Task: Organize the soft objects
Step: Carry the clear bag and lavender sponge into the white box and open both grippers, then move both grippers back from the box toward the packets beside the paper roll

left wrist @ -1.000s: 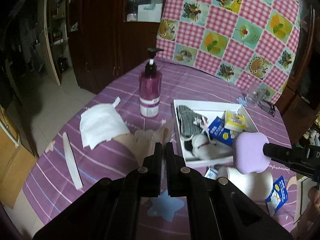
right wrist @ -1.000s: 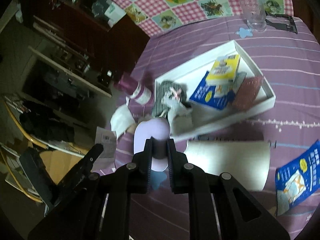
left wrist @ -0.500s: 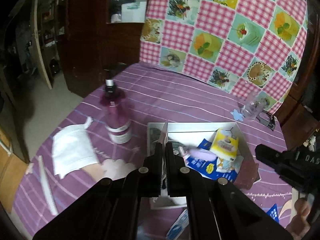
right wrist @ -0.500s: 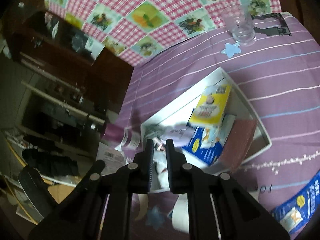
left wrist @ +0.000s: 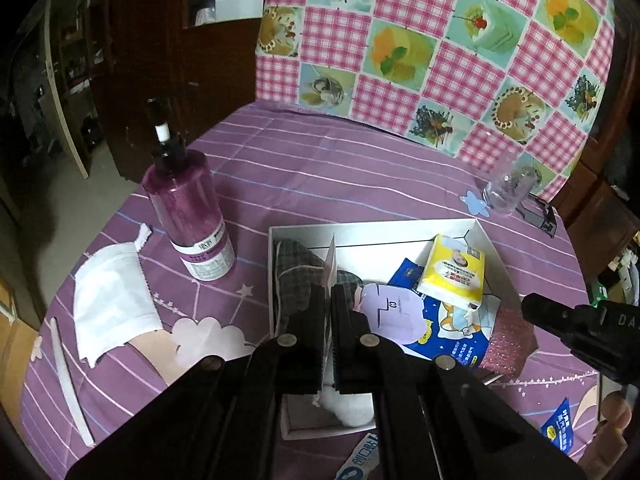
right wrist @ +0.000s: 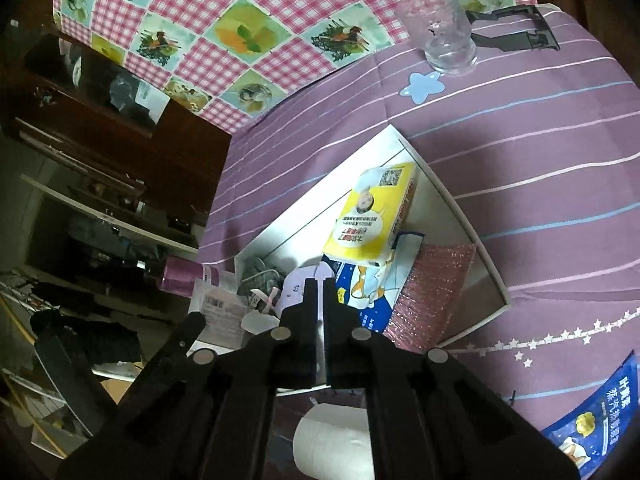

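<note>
Purple striped tablecloth (left wrist: 320, 168) fills the scene, w/ a pink checked cloth (left wrist: 440, 40) hung up behind and dark wood cabinets off to the side. White tray (left wrist: 496, 248) sits mid-table, packed: lilac soft pad (left wrist: 394, 312) lying flat in the middle, on top of a blue packet (left wrist: 452, 336); yellow tissue pack (left wrist: 454, 272) tilted just beside it toward the far wall; plaid fabric item (left wrist: 296, 268) at the tray's left end; pink glittery piece (left wrist: 510, 336) at the right end. Left gripper (left wrist: 327, 308) hangs over the tray, jaws clenched, nothing between them. Right gripper (right wrist: 319, 296) also over the tray, pointing down at the lilac pad; its jaws have just been closing and now sit pinched together, empty, pad clear of them. Outside the tray: purple pump bottle (left wrist: 188, 208) upright near the left end, white cloth (left wrist: 112, 304) flat further left, clear glass (right wrist: 444, 36) at the far edge, white roll (right wrist: 332, 436) on the near side, another blue packet (right wrist: 592, 420) off right.
</note>
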Motion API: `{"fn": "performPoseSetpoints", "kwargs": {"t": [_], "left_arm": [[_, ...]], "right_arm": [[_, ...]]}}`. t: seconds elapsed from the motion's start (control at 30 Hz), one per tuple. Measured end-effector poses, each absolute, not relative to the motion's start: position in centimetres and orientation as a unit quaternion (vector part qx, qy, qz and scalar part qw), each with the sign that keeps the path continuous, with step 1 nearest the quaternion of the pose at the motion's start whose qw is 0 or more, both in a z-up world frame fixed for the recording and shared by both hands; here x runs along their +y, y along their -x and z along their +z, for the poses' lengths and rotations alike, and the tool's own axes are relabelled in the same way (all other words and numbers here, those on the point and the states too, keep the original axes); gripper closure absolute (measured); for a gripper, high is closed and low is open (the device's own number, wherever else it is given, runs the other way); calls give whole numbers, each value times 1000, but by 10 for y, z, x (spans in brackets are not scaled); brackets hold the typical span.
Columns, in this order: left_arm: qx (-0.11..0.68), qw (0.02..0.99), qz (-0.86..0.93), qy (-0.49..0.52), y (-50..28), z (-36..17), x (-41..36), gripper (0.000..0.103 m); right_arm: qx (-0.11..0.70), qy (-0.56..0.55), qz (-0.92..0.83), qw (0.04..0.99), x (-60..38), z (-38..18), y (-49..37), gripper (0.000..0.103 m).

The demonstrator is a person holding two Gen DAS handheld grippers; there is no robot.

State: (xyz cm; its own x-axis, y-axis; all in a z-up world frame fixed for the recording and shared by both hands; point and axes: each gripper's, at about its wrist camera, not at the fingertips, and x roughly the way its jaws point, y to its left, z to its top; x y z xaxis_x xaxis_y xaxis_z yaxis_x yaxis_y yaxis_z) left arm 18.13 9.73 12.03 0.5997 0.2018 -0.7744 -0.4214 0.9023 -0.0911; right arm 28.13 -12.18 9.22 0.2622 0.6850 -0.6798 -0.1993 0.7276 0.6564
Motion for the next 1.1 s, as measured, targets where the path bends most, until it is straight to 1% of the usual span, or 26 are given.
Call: {"fn": "performPoseSetpoints", "kwargs": {"t": [0.2,0.37,0.47,0.53,0.57,0.6,0.67,0.73,0.77,0.8,0.83,0.87,0.9,0.93,1.0,1.07,1.1], "left_arm": [[423,884,125,157,-189,108,97,102],[424,890,94,139,-198,97,78,101],[433,884,62,163,-205,85,71,101],[449,876,41,172,-214,70,66,100],[460,870,38,175,-218,62,64,96],[466,864,39,185,-221,53,63,95],[460,862,46,208,-220,49,63,95],[447,868,36,214,-216,54,60,91],[439,874,33,208,-214,60,58,79],[432,878,33,204,-212,64,57,56],[419,885,33,200,-209,70,55,43],[405,891,34,200,-205,74,55,25],[386,900,38,198,-200,81,56,22],[376,905,43,193,-197,86,55,22],[367,912,49,178,-193,95,53,22],[350,919,63,170,-188,104,52,22],[339,923,71,165,-181,110,52,22]], "right_arm": [[543,-228,277,760,-129,86,-286,100],[543,-220,274,762,-129,87,-286,100],[544,-216,273,764,-129,88,-286,100],[545,-216,271,764,-130,87,-286,100],[546,-217,269,763,-131,86,-287,100],[546,-218,266,764,-132,86,-287,100],[547,-221,261,765,-134,86,-288,100],[547,-224,260,764,-136,87,-287,100],[546,-226,262,763,-137,88,-287,99],[545,-229,264,762,-138,90,-286,99],[544,-231,265,762,-138,91,-285,99],[543,-232,266,762,-138,93,-285,99],[541,-231,269,762,-138,95,-284,99],[541,-231,269,763,-137,96,-283,99],[539,-228,267,765,-136,99,-282,94],[534,-227,266,769,-136,103,-278,79],[532,-227,267,771,-135,105,-277,74]]}}
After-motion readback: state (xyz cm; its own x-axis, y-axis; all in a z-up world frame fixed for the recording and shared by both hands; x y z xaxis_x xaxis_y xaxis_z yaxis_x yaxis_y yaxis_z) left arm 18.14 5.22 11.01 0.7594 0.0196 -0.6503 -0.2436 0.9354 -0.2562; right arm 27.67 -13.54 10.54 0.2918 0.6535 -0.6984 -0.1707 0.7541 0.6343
